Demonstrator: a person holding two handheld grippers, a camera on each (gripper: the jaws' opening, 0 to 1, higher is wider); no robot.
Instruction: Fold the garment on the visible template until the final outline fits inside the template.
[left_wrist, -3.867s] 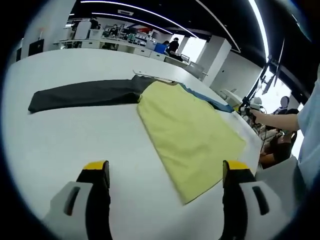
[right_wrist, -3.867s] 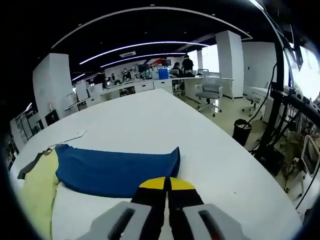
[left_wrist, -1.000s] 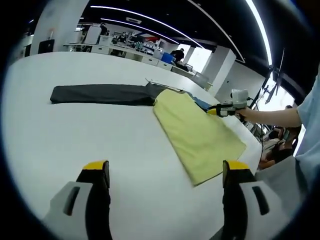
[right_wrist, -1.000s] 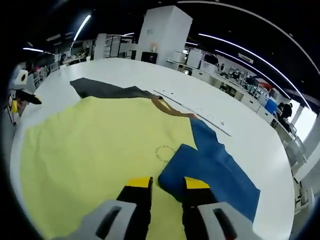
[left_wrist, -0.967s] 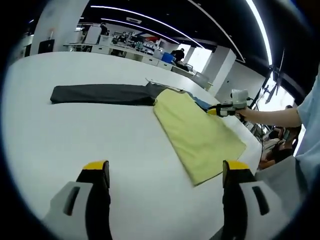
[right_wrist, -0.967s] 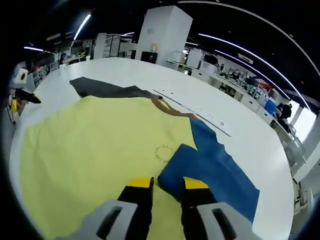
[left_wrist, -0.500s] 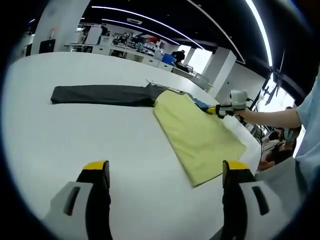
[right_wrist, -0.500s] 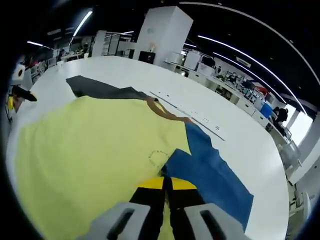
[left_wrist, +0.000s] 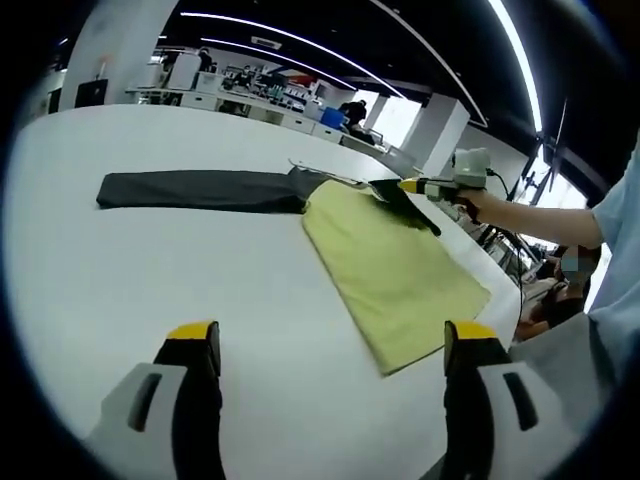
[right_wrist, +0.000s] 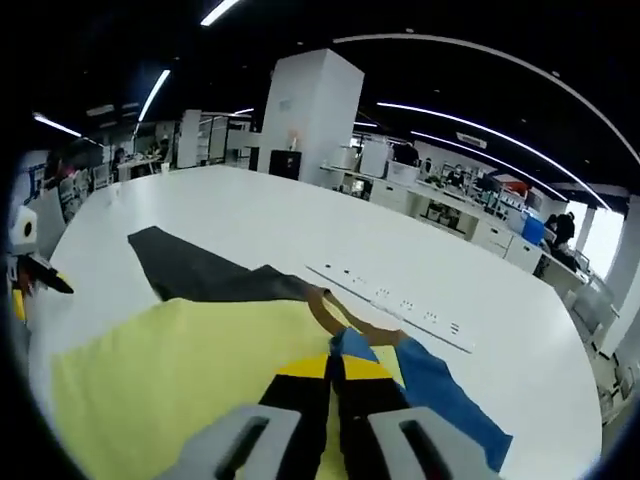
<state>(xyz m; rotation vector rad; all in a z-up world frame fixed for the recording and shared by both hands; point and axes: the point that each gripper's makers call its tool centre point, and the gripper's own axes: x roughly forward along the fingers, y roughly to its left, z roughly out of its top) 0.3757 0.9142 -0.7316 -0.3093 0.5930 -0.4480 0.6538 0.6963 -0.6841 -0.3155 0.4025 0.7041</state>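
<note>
Left claw (left_wrist: 330, 345) sits low over the white counter (left_wrist: 120, 270), jaws spread wide with nothing between them, bare counter right ahead. Beyond it the yellow garment (left_wrist: 395, 265) lies flat, its near corner toward the counter's edge on the right of the left gripper view. A person's sleeve (left_wrist: 622, 225) hangs at that edge. Further on, the black sleeve (left_wrist: 195, 188) stretches flat away to the left, with wide bare counter in front of it and behind it.

Right claw (right_wrist: 333, 368) is pinched tight on the blue sleeve (right_wrist: 440, 395), holding its edge lifted above the yellow panel; in the left gripper view that claw (left_wrist: 408, 186) reaches in from the right, a dark flap of cloth hanging from its tips, the hand (left_wrist: 470, 203) behind it raised. Past the collar (right_wrist: 345, 318) a thin white strip (right_wrist: 395, 305) with dark marks lies on the counter. Far back stand desks and a white pillar (right_wrist: 305, 110).
</note>
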